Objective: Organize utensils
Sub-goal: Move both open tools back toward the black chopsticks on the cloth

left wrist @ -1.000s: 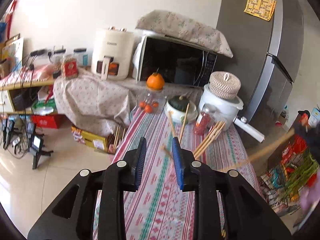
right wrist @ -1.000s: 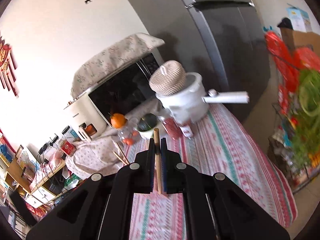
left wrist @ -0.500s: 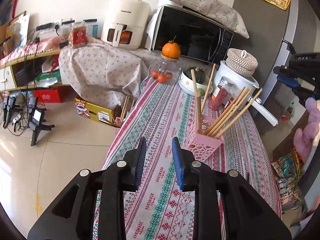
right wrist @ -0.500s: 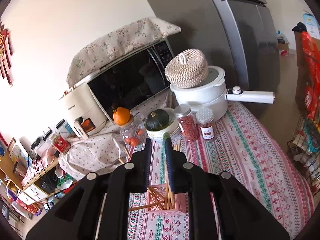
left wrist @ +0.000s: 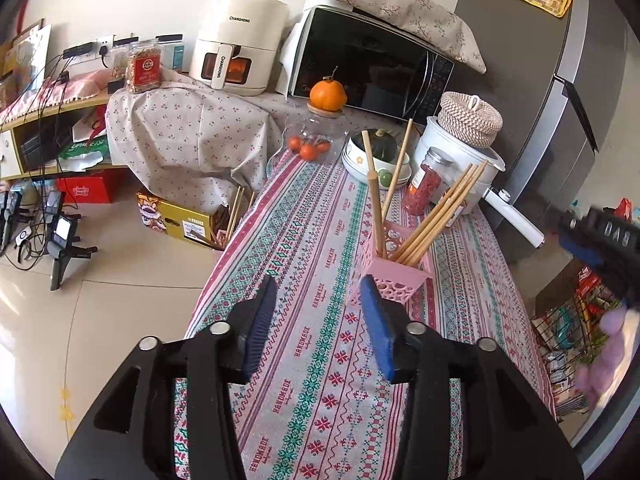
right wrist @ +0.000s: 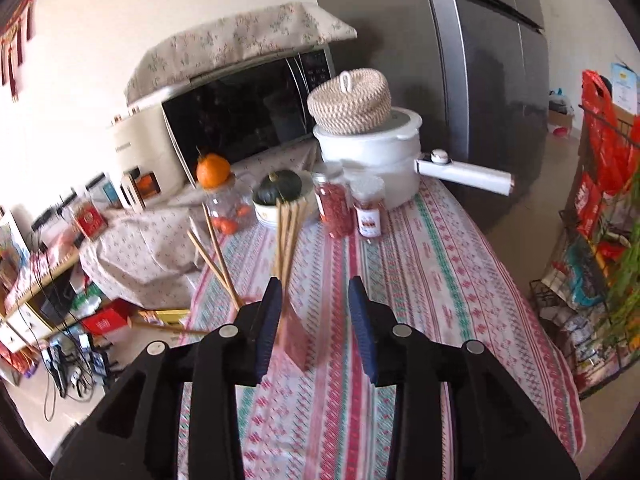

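One pink perforated holder (left wrist: 390, 270) stands mid-tablecloth (left wrist: 320, 360), nearer its far end, holding about seven wooden chopsticks (left wrist: 434, 220). The left gripper (left wrist: 320, 312) and right gripper (right wrist: 314, 314) are both spread wide and empty. Only the right view shows a second spice jar (right wrist: 368, 210) beside the red one (right wrist: 336, 208).

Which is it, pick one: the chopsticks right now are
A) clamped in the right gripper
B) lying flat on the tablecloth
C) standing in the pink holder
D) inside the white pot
C: the chopsticks stand leaning in the pink holder on the tablecloth, while the left gripper and the right gripper are both open and hold nothing.
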Tool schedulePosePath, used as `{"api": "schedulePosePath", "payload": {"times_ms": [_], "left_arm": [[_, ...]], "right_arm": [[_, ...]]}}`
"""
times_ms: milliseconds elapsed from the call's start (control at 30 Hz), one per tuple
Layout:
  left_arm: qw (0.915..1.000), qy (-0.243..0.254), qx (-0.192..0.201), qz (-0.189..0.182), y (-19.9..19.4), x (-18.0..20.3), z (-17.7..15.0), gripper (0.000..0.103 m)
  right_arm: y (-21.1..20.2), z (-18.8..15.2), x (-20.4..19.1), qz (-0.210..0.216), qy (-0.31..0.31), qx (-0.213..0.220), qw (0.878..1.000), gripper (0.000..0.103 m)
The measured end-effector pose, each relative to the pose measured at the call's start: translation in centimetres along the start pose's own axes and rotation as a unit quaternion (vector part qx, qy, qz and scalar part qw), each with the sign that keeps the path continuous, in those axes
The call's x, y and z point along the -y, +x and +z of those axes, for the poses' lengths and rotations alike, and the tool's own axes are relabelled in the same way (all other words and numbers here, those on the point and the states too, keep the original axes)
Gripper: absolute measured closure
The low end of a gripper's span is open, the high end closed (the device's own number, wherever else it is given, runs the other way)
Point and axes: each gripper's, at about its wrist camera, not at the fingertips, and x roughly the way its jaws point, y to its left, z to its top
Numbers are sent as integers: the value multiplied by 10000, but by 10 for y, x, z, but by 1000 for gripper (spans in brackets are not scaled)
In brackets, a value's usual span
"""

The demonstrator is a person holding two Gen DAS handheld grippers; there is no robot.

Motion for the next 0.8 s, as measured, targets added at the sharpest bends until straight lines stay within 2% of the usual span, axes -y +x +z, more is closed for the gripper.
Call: {"api": "schedulePosePath", "payload": {"times_ms": [67,100,200,500,633,733,800], "left_arm": [[10000,19,25,4,-1,2,-3,44],[10000,47,39,2,-1,4,-4,37],[9998,178,66,-19,0,12,-8,26],[9985,538,8,35,8,35,-21,12],[9975,684,-148,60,17,45,-28,8],[9964,787,-299,65,26,52,-35,7],[9949,845,-544,26,36,56,-40,7]], "right_arm": [[2,-13,6,-107,-40,-92,9999,54],[3,-19,10,-154,-53,-133,9998,52],[11,-38,20,-287,-91,-333,9990,48],[26,-76,55,-664,-122,-668,9955,34],[27,-85,66,-765,-149,-699,9945,23],[27,-90,75,-749,-129,-763,9942,9],[28,-93,84,-726,-118,-852,9936,7]]}}
